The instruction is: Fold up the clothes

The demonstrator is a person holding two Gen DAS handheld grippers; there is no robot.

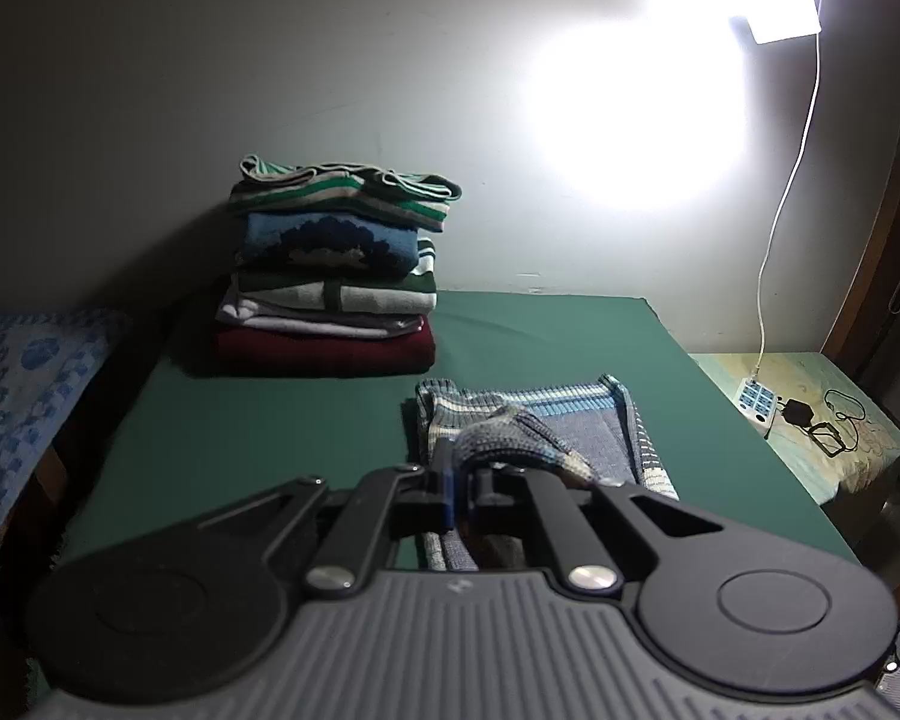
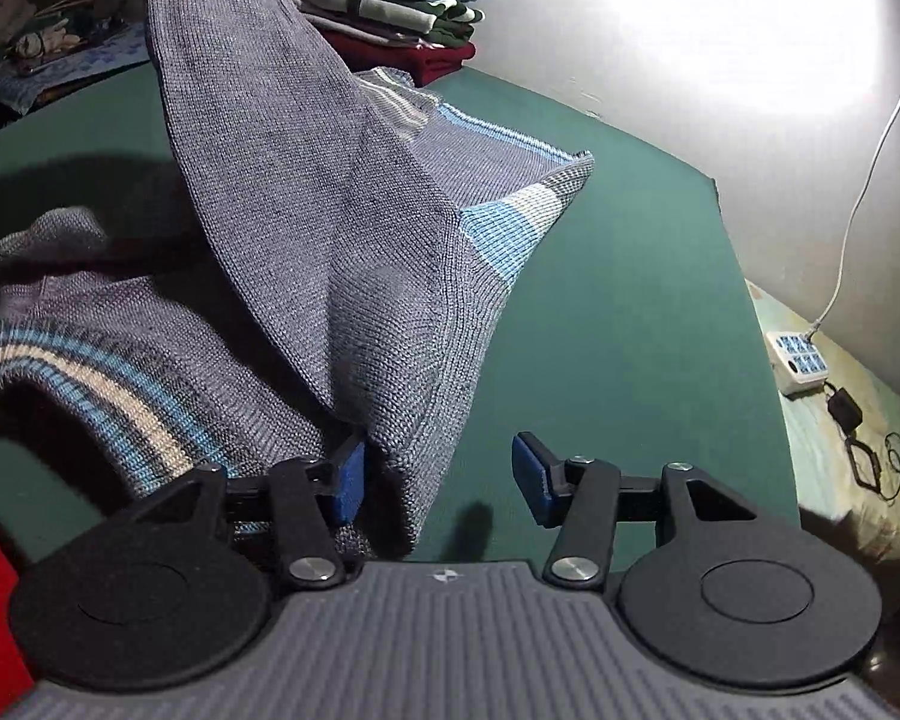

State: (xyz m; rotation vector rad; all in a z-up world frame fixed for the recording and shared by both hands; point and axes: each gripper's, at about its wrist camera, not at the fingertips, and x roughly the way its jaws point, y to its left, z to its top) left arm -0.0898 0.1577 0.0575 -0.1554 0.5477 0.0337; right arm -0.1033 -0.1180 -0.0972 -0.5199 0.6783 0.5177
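Observation:
A grey knit sweater [image 2: 306,210] with blue and white stripes lies partly folded on the green table [image 2: 630,300]. My left gripper [image 1: 462,480] is shut on a fold of the sweater [image 1: 510,438] and holds it lifted above the table. In the right wrist view this lifted part rises to the top edge. My right gripper [image 2: 444,480] is open, and a hanging corner of the sweater sits between its blue pads [image 2: 531,474], against the left one.
A stack of folded clothes [image 1: 330,276] stands at the back of the table by the wall. A power strip [image 1: 756,399] with cables lies on a side surface to the right. A blue floral cloth [image 1: 24,396] is at the left. A bright lamp glares on the wall.

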